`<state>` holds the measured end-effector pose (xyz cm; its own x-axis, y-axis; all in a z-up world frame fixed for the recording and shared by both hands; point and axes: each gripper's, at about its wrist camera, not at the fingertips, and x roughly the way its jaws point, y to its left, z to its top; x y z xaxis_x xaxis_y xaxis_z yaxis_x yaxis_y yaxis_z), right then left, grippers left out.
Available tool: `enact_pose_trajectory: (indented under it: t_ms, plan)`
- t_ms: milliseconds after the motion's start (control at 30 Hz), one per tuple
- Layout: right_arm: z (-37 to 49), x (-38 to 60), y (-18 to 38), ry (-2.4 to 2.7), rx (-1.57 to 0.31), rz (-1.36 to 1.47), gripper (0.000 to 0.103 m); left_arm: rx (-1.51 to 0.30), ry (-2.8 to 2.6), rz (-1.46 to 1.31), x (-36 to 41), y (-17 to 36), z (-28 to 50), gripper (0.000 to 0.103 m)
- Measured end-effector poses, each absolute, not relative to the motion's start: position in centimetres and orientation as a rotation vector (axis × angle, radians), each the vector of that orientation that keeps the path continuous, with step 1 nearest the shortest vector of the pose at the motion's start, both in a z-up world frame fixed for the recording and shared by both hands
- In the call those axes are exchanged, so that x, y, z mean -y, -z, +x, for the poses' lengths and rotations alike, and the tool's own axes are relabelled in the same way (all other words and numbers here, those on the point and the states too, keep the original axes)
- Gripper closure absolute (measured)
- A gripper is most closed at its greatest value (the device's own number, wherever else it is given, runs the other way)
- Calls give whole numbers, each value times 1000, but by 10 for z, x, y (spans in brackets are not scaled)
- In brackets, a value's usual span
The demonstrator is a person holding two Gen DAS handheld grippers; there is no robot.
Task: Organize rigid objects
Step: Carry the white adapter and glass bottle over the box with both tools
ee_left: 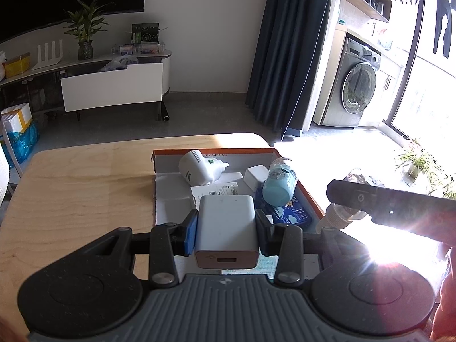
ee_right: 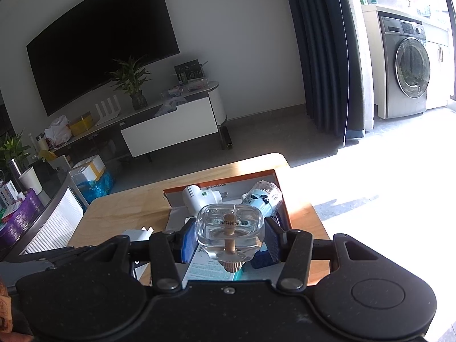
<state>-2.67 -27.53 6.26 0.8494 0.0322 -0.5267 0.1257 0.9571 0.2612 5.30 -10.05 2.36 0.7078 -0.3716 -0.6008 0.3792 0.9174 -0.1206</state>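
Your left gripper (ee_left: 226, 228) clamps the charger (ee_left: 226, 228), right gripper (ee_right: 230, 238) clamps the slick glass bottle (ee_right: 230, 232); it may slip and hit the crowded box (ee_left: 302, 183).

You've got one orange box (ee_left: 299, 179), two white chargers (ee_left: 226, 228) (ee_left: 256, 177), one white plug-in unit (ee_left: 196, 169), one blue bottle (ee_left: 278, 186) and one clear bottle (ee_right: 230, 228).

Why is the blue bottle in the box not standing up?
It is tipped over. The light blue bottle lies on its side in the orange-rimmed box, its round base facing the left camera. Why, cannot tell.
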Motion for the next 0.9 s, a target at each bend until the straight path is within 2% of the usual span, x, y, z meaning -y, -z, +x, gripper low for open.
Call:
enact_pose_trajectory:
  t_ms: [900]
  plan:
    - [-4, 278, -51, 57, -603, 310, 43, -708, 433, 14, 113, -16, 81, 62]
